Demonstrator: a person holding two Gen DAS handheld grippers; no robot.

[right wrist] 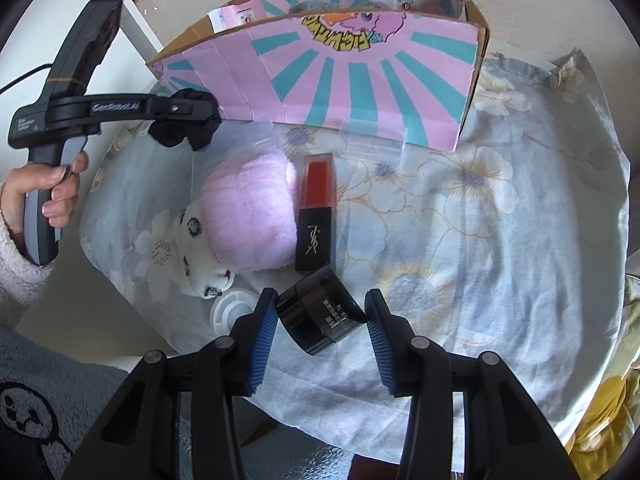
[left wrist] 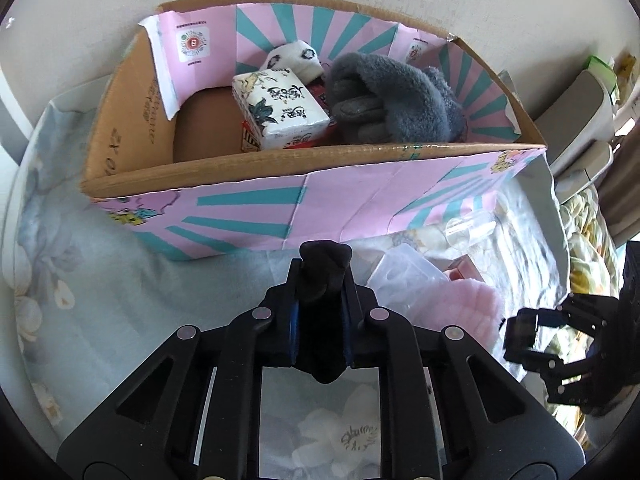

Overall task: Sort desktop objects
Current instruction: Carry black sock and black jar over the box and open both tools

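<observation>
a: why is the left gripper [left wrist: 320,280] up beside the box [left wrist: 248,172]?

b: judged: to carry its load over the near wall. its jaws are clamped narrow on a black scrunchie [left wrist: 324,264], lifted clear of the flowered cloth [left wrist: 120,300]. tissues [left wrist: 280,108] and a grey glove [left wrist: 396,96] already lie inside the box.

a: right gripper [right wrist: 320,312]?

b: jaws part open, straddling a tilted black jar [right wrist: 320,316] on the cloth; both pads appear to touch it. whether the grip is firm, cannot tell.

a: still outside the box?

b: pink puff [right wrist: 248,216], lipstick [right wrist: 316,212], white sock [right wrist: 200,260], just beyond the jar.
</observation>
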